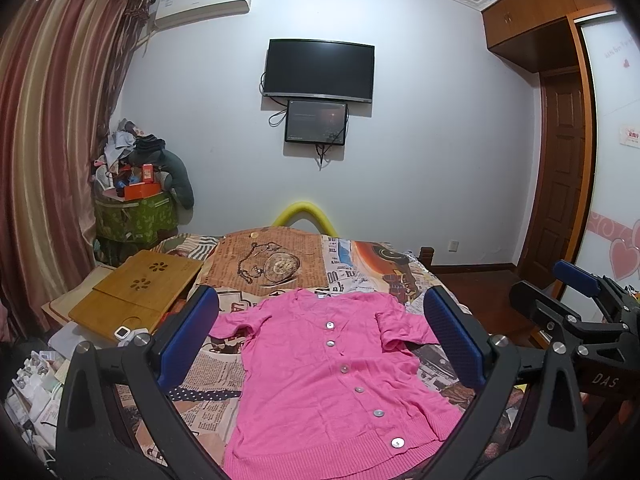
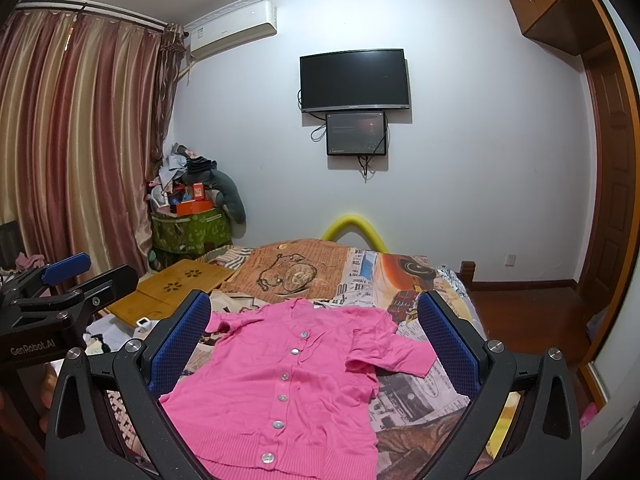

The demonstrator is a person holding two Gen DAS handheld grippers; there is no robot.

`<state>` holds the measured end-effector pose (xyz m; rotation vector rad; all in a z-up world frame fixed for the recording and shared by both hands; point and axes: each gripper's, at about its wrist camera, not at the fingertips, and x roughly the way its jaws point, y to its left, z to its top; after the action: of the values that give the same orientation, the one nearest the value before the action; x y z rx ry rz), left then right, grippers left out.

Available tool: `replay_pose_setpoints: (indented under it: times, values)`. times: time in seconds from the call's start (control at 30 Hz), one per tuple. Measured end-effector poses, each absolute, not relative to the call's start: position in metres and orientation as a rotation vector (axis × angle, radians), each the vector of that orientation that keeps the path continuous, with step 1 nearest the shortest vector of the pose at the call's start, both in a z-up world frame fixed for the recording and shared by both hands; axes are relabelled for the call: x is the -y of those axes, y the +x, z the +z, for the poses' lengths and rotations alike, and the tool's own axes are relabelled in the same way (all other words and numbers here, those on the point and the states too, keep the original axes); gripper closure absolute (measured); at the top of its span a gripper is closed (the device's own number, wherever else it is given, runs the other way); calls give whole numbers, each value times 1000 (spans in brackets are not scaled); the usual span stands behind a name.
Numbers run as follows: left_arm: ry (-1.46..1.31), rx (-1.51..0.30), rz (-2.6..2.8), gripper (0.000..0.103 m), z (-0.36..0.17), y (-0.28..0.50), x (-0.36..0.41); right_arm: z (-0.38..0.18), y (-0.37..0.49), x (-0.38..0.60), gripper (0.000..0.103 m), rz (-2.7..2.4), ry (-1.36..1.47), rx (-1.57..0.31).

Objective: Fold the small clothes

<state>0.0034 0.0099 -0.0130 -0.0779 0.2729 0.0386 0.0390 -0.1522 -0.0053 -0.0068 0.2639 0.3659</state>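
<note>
Left gripper (image 1: 320,344) and right gripper (image 2: 314,344) both gape wide, empty, above pink cardigan (image 1: 332,392); cardigan flat on bed (image 1: 360,264), buttons up. Best: pinch sleeve edges, fold inward evenly.

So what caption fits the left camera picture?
Open left gripper above a flat pink cardigan on the bed.

pink cardigan (image 1: 320,380) hem cut off, small screen (image 1: 316,122) unreadable

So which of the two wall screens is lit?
The smaller screen hanging below the big TV: it shows a dim picture, while the TV above is plain black.
</note>
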Motion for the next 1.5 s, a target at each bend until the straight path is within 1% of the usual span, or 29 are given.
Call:
replay_pose_setpoints:
  times: [0.7,0.93,1.27,1.5]
  values:
    - [-80,-276,40,0,-16,2,-12,-6,40,152,0,366,-6,-268]
    - [-77,-301,57,0,-24,15,-16,-14,48,150,0,359,-7,-288]
    - [-96,-409,123,0,-47,78,-45,-44,102,153,0,304,-30,-389]
    - [-80,-563,205,0,-83,148,-93,-68,154,165,0,233,-78,-476]
